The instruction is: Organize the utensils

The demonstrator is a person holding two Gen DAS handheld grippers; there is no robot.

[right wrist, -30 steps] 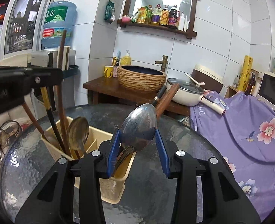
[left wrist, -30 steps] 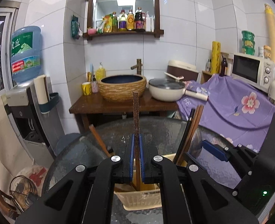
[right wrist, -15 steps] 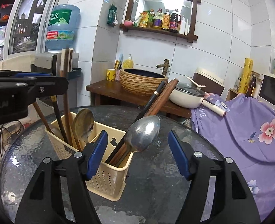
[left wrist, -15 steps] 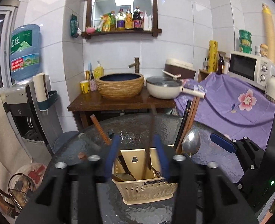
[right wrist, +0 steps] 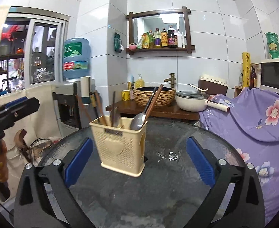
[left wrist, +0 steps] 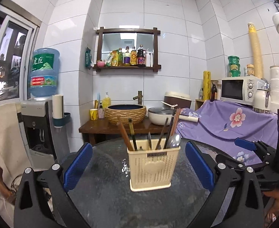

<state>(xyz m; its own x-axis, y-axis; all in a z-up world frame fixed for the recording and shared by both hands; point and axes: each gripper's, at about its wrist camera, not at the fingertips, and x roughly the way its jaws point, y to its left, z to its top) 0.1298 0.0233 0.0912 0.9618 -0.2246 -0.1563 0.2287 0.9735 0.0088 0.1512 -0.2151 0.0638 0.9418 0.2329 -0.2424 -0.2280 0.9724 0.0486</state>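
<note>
A cream plastic utensil basket [left wrist: 151,168] [right wrist: 121,146] stands upright on the round dark glass table [left wrist: 139,205] [right wrist: 158,193]. It holds several utensils: wooden chopsticks [left wrist: 124,134] [right wrist: 154,100] and a metal spoon [left wrist: 174,140] [right wrist: 139,122] leaning at the right side. My left gripper [left wrist: 138,168] is open and empty, drawn back in front of the basket. My right gripper [right wrist: 139,161] is open and empty, also in front of the basket. Each gripper shows at the edge of the other's view.
Behind the table is a wooden stand [left wrist: 116,128] with a woven basin [left wrist: 125,114] and a white pot [left wrist: 161,115]. A purple flowered cloth [left wrist: 234,121] covers a counter with a microwave [left wrist: 238,90] at right. A water dispenser [left wrist: 38,117] stands at left.
Both grippers opened and let go of their utensils, the left a chopstick and the right a spoon, which now stand in the basket. Both grippers pulled back from the basket.
</note>
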